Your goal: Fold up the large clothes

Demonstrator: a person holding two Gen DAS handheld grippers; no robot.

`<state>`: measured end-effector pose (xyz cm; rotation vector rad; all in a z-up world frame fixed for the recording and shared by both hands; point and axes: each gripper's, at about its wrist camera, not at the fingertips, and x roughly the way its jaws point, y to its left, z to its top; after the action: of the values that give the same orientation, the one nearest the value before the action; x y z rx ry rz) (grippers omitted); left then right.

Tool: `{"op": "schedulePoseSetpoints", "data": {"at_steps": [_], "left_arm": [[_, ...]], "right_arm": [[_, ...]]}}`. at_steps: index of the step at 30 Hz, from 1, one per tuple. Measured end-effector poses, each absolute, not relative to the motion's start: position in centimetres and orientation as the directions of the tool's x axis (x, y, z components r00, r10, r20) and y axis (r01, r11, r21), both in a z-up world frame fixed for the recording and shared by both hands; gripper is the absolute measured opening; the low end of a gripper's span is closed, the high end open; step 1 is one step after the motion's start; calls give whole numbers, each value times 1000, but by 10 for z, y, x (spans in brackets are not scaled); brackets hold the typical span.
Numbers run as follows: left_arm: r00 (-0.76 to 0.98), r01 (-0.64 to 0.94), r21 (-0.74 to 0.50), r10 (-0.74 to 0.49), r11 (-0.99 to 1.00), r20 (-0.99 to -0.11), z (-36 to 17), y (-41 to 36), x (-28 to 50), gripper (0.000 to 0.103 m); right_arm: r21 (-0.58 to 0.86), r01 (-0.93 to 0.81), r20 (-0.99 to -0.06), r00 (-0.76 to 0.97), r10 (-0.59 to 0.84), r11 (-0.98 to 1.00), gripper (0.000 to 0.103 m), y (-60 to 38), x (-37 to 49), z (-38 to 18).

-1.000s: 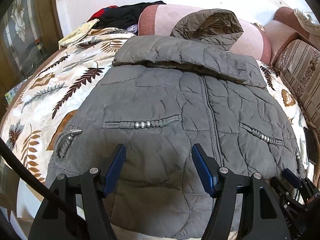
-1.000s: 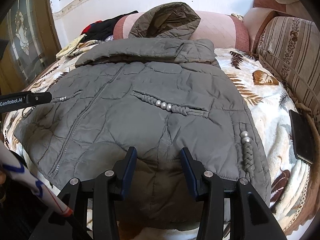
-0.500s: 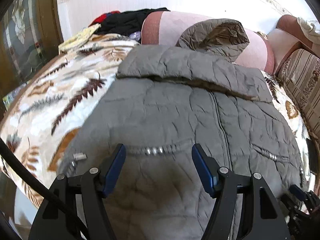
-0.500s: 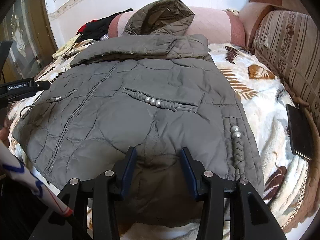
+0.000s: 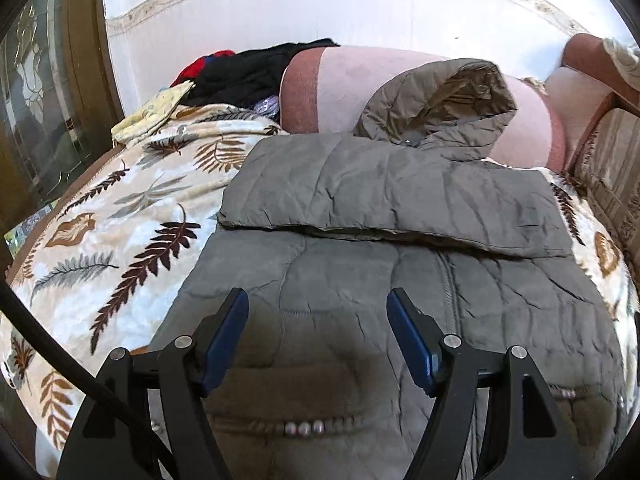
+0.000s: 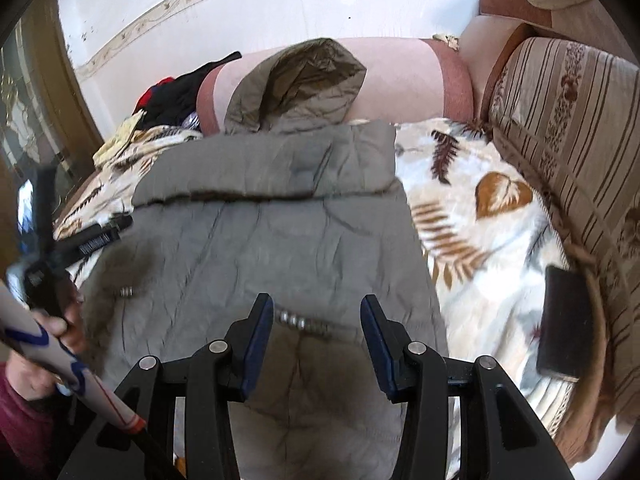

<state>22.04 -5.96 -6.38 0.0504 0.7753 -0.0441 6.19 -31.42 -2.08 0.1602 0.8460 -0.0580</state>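
Observation:
A grey-olive quilted jacket (image 5: 344, 264) lies front-up on the bed, its sleeve (image 5: 400, 192) folded across the chest and its hood (image 5: 440, 96) propped against the bolster. My left gripper (image 5: 317, 296) hovers over the jacket's left chest, above the beaded pocket (image 5: 304, 426). Its jaws are opening and hold nothing. In the right wrist view the jacket (image 6: 280, 232) fills the middle. My right gripper (image 6: 317, 300) hangs open over the other beaded pocket (image 6: 296, 322), gripping nothing. The left gripper (image 6: 96, 236) shows at the left edge, held by a hand (image 6: 68, 320).
A leaf-patterned blanket (image 5: 120, 240) covers the bed. A pink bolster (image 5: 348, 80) and a pile of dark clothes (image 5: 248, 72) lie at the far end. A striped cushion (image 6: 568, 120) lines the right side, with a dark phone (image 6: 564, 316) beside it. A wooden door (image 5: 48, 100) stands at the left.
Both grippers have moved up the jacket toward the hood, so the hem has left view. The right gripper has also risen. The left jaws stand slightly wider.

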Motion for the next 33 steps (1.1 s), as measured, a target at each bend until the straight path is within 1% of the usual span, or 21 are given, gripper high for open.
{"op": "schedulePoseSetpoints", "data": {"at_steps": [7, 11, 17, 24, 33], "left_arm": [[729, 27, 63, 24, 998, -684, -89, -55, 245, 71], [745, 58, 28, -24, 998, -666, -86, -53, 249, 71], [755, 113, -51, -119, 992, -645, -78, -53, 248, 71], [753, 110, -80, -136, 991, -644, -78, -48, 251, 71], [749, 106, -117, -157, 987, -644, -76, -41, 256, 71]], "right_arm": [[78, 109, -761, 648, -11, 991, 50, -298, 112, -1], [47, 75, -759, 651, -13, 996, 50, -277, 143, 0], [66, 8, -755, 654, 44, 998, 50, -237, 187, -4], [7, -53, -747, 663, 40, 999, 50, -203, 213, -1], [-6, -6, -747, 665, -1, 1000, 50, -221, 240, 13]]}}
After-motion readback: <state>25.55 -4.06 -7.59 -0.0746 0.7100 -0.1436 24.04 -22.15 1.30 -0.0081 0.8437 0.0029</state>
